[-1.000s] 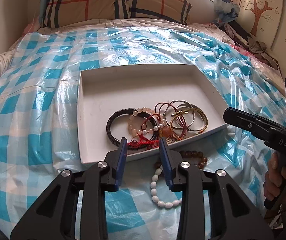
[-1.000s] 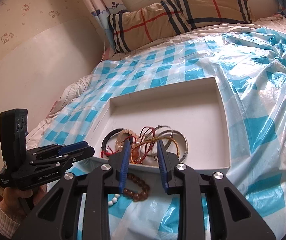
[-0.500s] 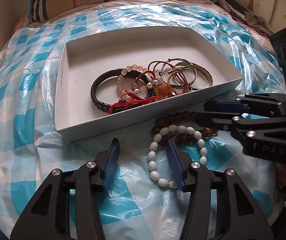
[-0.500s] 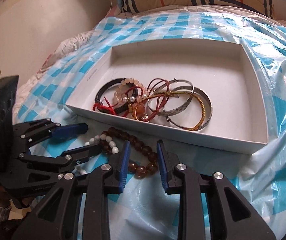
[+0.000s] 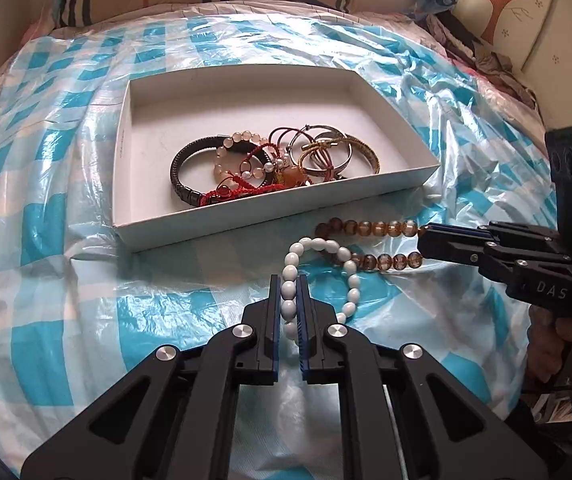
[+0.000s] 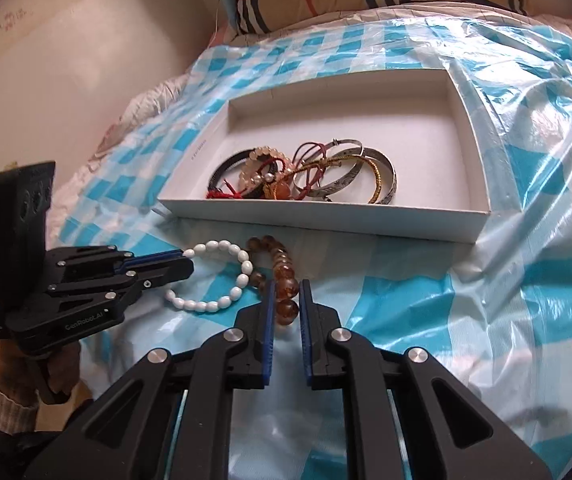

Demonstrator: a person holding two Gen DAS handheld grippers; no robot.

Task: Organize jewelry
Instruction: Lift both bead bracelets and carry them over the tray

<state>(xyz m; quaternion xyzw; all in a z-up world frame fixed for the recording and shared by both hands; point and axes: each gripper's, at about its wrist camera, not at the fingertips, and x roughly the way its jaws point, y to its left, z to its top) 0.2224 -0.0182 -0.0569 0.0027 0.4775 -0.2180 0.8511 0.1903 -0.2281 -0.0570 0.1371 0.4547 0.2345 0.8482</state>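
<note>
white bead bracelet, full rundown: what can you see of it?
The white bead bracelet is a loop of glossy oval beads, milky white, like glass or plastic. It lies outside the white box, just in front of its near wall, on the blue checked plastic sheet. The left tongs have just closed, and their pads now pinch one side of the loop. The far side of the loop overlaps the brown bead bracelet, which the right tongs hold. Whether it has lifted off the sheet is unclear.
</note>
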